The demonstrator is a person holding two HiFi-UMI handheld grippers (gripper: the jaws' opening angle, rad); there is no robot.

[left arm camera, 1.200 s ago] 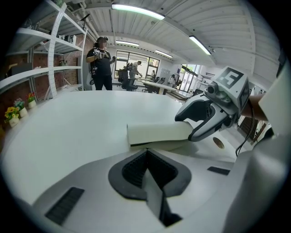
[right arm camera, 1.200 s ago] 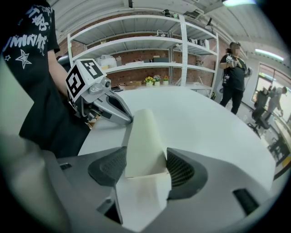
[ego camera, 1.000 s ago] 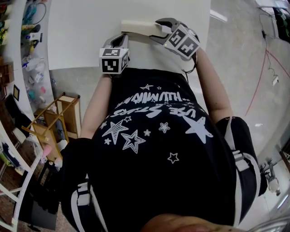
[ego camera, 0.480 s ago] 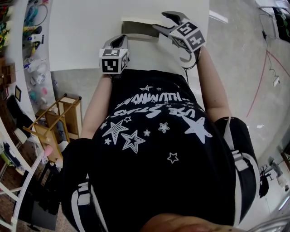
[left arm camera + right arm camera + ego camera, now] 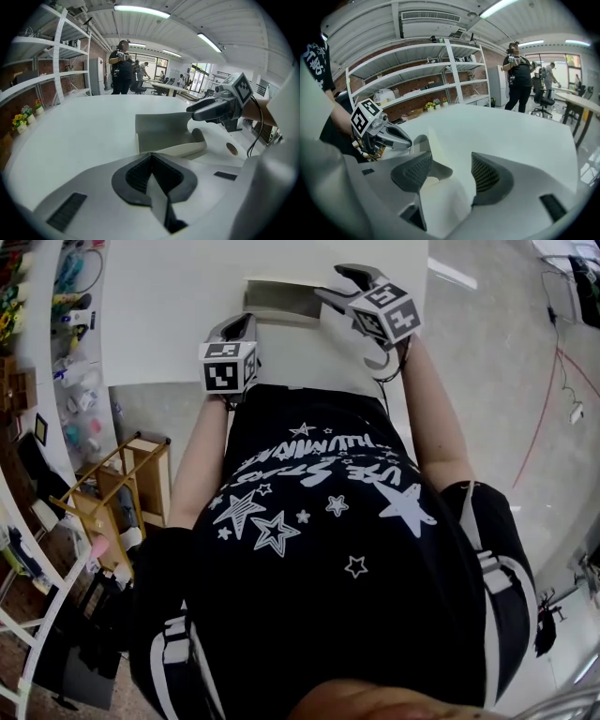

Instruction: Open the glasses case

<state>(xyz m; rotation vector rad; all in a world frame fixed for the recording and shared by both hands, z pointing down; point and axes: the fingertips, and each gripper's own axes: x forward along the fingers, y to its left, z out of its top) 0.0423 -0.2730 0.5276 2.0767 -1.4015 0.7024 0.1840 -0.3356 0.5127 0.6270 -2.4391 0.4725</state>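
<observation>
Since a second ago: the glasses case (image 5: 279, 298) no longer shows as a closed cream bar. Its lid (image 5: 161, 125) now stands raised and shows a grey lining. The right gripper (image 5: 339, 287) has shifted toward the right of the head view and rolled. The left gripper (image 5: 236, 322) has kept its place.

Position: the case lies on the white table (image 5: 159, 306), near the edge closest to the person, between the two grippers.

Left gripper: pads pressed together, nothing between them. The tips sit just short of the case's near wall.

Right gripper: jaws spread wide. The cream edge of the lid stands between them, close to one pad and clear of the other, so this is no pinch.

Handling (judged): hard shell, stiff, light, smooth outside. It would likely skate on the bare table unless the base is pinned. The best hold is on the lid's free long lip, away from the hinge. The lid may spring shut if let go early.

Not readable:
- The head view is mostly filled by the person's torso, and the case is small at the top.
- Contact between the left tips and the base is not clear.
- The near wall hides the inside of the base, so I cannot tell whether it holds glasses.
- The hinge is not visible.
</observation>
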